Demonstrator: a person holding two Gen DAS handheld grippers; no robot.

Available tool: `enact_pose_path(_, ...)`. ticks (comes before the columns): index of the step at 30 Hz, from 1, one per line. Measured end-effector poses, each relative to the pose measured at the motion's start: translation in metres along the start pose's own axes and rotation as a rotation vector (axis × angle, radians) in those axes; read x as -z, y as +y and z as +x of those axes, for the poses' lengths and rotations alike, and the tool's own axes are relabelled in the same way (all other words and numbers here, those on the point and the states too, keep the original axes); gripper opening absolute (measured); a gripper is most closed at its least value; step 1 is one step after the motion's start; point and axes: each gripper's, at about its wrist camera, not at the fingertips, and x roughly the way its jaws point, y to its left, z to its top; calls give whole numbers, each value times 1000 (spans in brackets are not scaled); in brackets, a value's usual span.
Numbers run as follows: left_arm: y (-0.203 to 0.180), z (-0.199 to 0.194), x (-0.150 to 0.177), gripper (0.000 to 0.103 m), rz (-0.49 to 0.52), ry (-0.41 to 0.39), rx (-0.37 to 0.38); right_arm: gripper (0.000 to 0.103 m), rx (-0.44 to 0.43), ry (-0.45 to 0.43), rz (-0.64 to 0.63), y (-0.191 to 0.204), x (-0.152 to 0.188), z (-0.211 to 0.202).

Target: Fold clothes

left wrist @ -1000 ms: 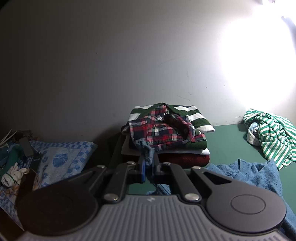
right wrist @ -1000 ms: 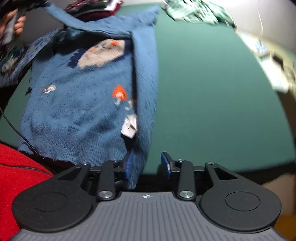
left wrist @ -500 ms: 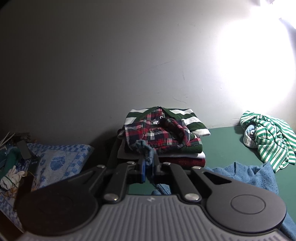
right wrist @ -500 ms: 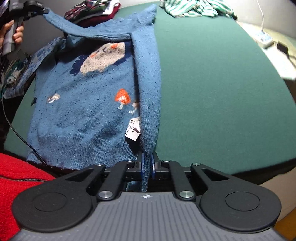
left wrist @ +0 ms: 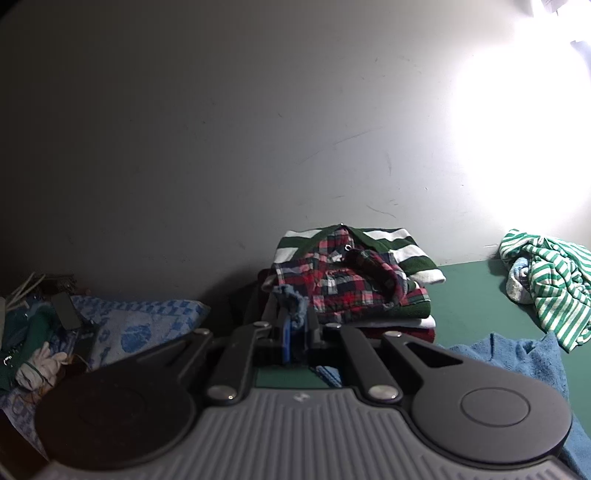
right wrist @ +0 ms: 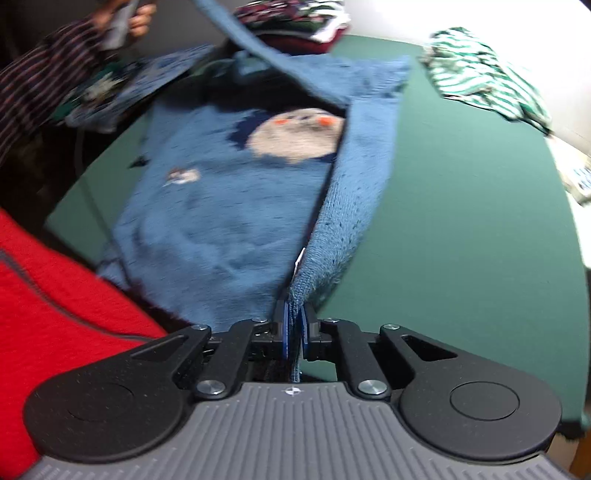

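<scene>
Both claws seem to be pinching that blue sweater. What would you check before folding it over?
1. Right gripper clamped on blue sweater's edge: ok.
2. Left gripper holding a bunch of blue knit: ok.
3. Green table beside the sweater free of clutter: ok.
4. Striped green shirt lies apart from the sweater: ok.
5. Folded stack out of the way: ok.
6. Sweater lying flat underneath: cannot tell, view blurred.

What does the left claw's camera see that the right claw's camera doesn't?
Only the left view shows the blue checkered cloth and the plaid shirt topping the folded stack. Only the right shows the blue sweater's knitted face, a red garment and the person's hand. Both show the sweater, the striped garment and the green table.
</scene>
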Motion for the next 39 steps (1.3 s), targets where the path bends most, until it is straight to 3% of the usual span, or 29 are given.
enact_pose_path(9, -1, 23, 12, 1, 12, 67, -6, 8, -102, 56, -27, 16, -5, 41)
enact_pose_path(14, 5, 27, 14, 1, 9, 82, -19, 17, -147, 108, 2, 10, -8, 47)
enact_pose_path(22, 1, 22, 18, 1, 18, 73, 2, 19, -153, -26, 97, -12, -16, 15)
enact_pose_path(29, -4, 25, 24, 1, 24, 93, -1, 18, -126, 36, 25, -1, -20, 53)
enact_pose_path(39, 12, 37, 55, 2, -22, 165, -47, 20, -49, -47, -8, -24, -60, 46)
